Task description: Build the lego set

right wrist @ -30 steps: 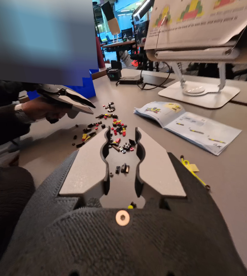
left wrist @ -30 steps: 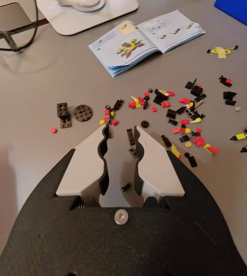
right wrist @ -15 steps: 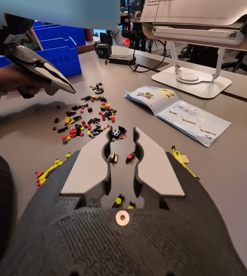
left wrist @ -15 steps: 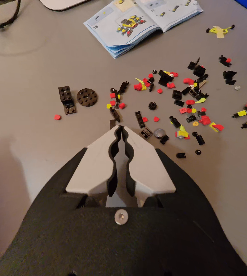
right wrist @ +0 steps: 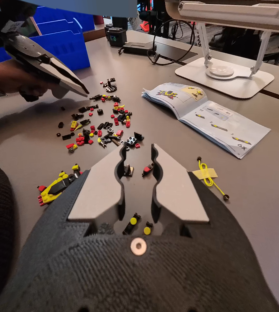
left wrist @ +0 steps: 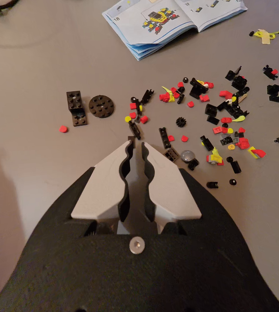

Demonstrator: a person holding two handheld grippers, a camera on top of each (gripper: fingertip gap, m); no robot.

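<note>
Loose black, red and yellow lego pieces (left wrist: 203,109) lie scattered on the grey table (left wrist: 34,67); they also show in the right wrist view (right wrist: 101,125). My left gripper (left wrist: 137,143) is shut but for a narrow gap and hangs above the left end of the scatter. A small dark piece (left wrist: 131,138) shows at its left tip; I cannot tell if it is held. My right gripper (right wrist: 138,146) is open above the table, with a black-and-tan piece (right wrist: 128,169) and a red-and-black piece (right wrist: 147,169) lying between its fingers. A part-built yellow, black and red model (right wrist: 56,187) lies to its left.
An open instruction booklet (right wrist: 203,114) lies at the back right. Blue bins (right wrist: 59,38) stand behind my left gripper (right wrist: 78,86). A white stand base (right wrist: 224,76) and cables sit at the far edge. A yellow string piece with tape (right wrist: 206,175) lies right of my right gripper. Spacing between my two grippers at the tips: around 25 cm.
My left gripper has shut, lifted and shifted left off the pieces it straddled; its tips have since parted slightly. My right gripper pulled back toward the near side and stays open.
</note>
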